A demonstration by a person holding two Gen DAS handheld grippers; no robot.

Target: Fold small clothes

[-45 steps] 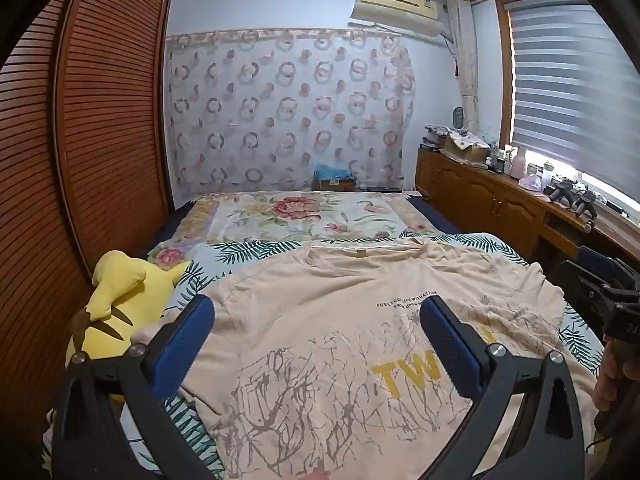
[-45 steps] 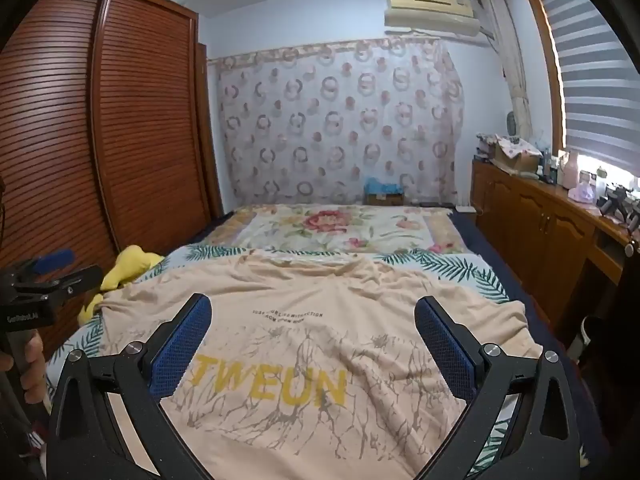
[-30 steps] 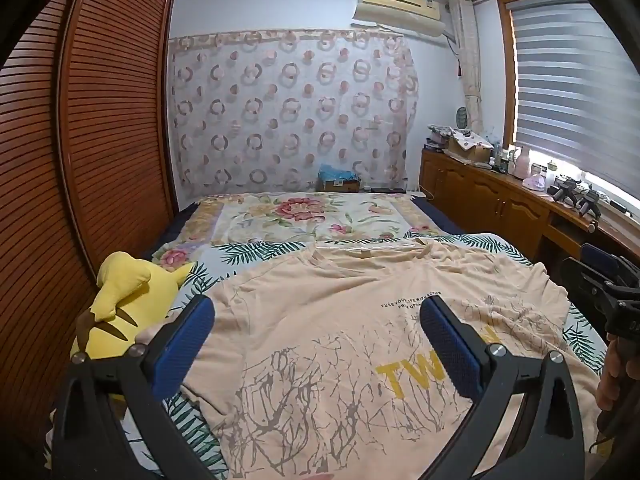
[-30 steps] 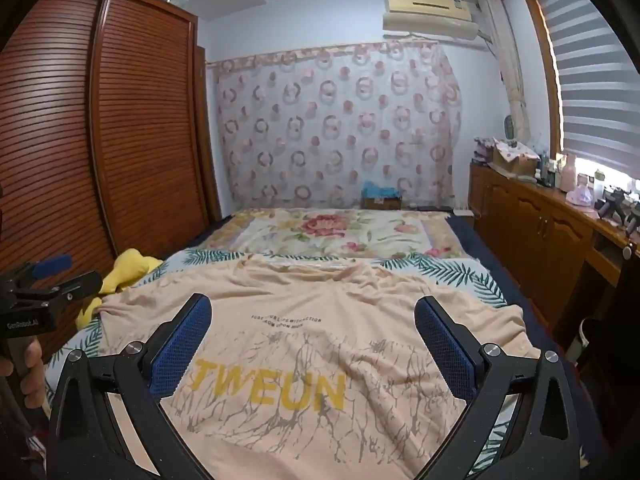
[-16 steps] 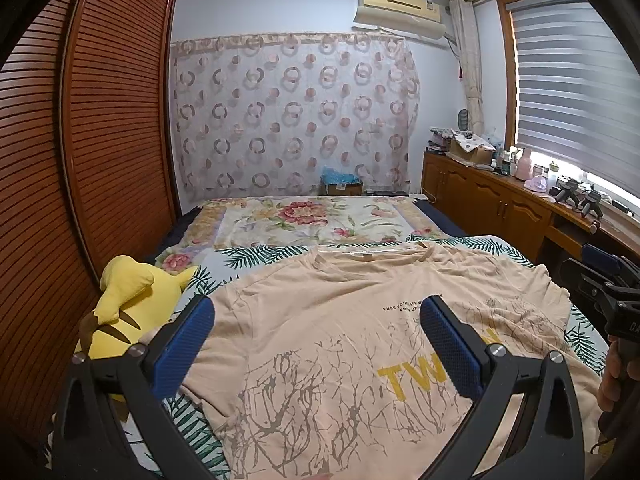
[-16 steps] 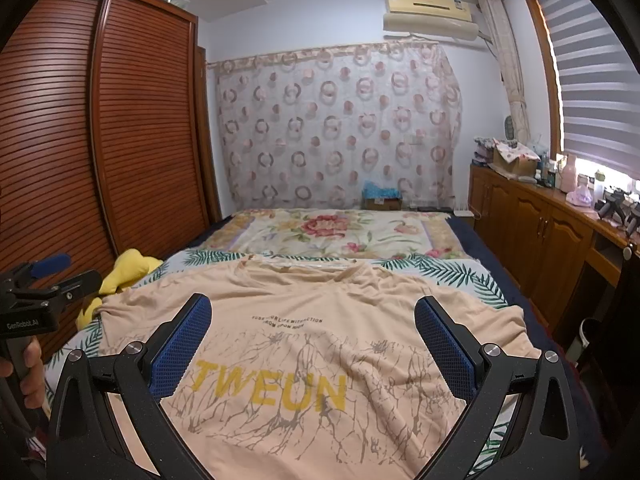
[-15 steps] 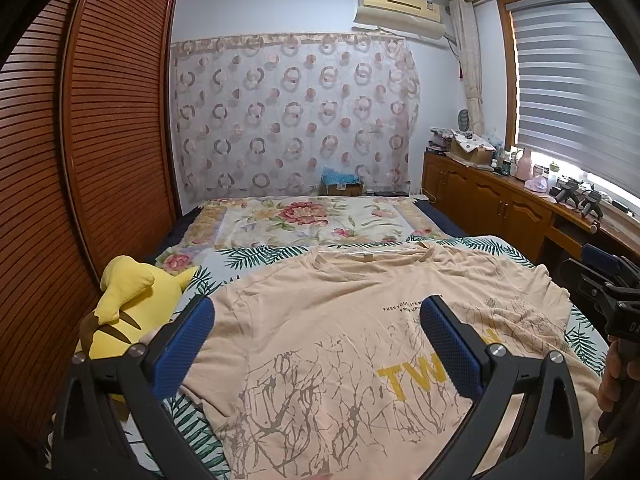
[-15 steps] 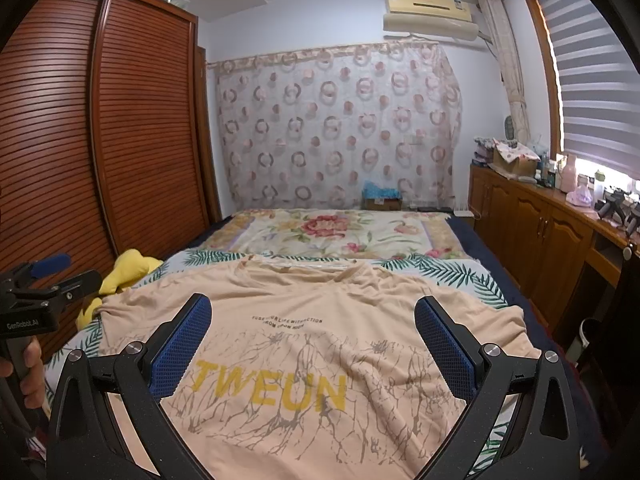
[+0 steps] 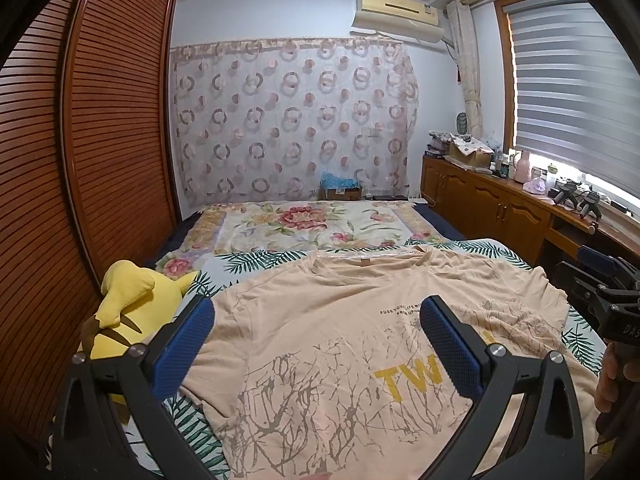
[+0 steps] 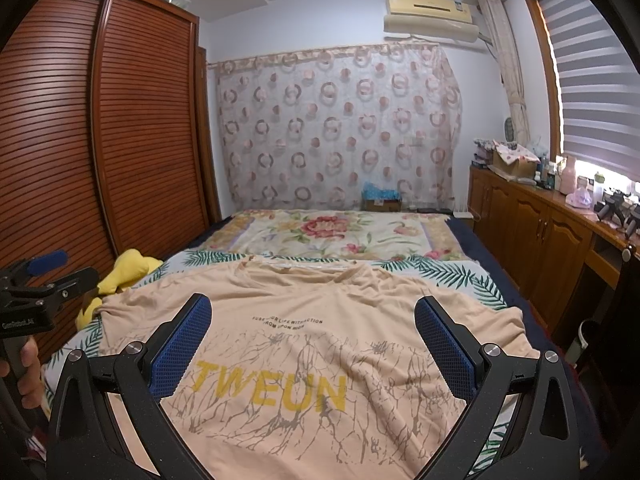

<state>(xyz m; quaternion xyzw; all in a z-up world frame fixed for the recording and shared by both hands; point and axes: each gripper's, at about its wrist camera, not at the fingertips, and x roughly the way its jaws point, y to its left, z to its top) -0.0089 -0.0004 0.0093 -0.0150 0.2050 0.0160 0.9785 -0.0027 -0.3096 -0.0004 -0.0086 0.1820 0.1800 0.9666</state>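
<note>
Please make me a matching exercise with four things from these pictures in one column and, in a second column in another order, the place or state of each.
Things:
1. T-shirt
2. Yellow plush toy
3. Air conditioner
4. Left gripper

Places or states:
A. High on the wall, above the curtain
B. Jaws wide open, holding nothing
C. Spread flat on the bed, print facing up
D. At the bed's edge, beside the wooden wardrobe

Pairs: 1-C, 2-D, 3-A, 4-B

Peach printed T-shirt (image 9: 328,328): hem cut off by bottom frame edge in both views; small black chest text too fine to read fully. Yellow plush toy (image 9: 124,300) partly hidden behind left gripper's blue-padded finger (image 9: 180,344).
</note>
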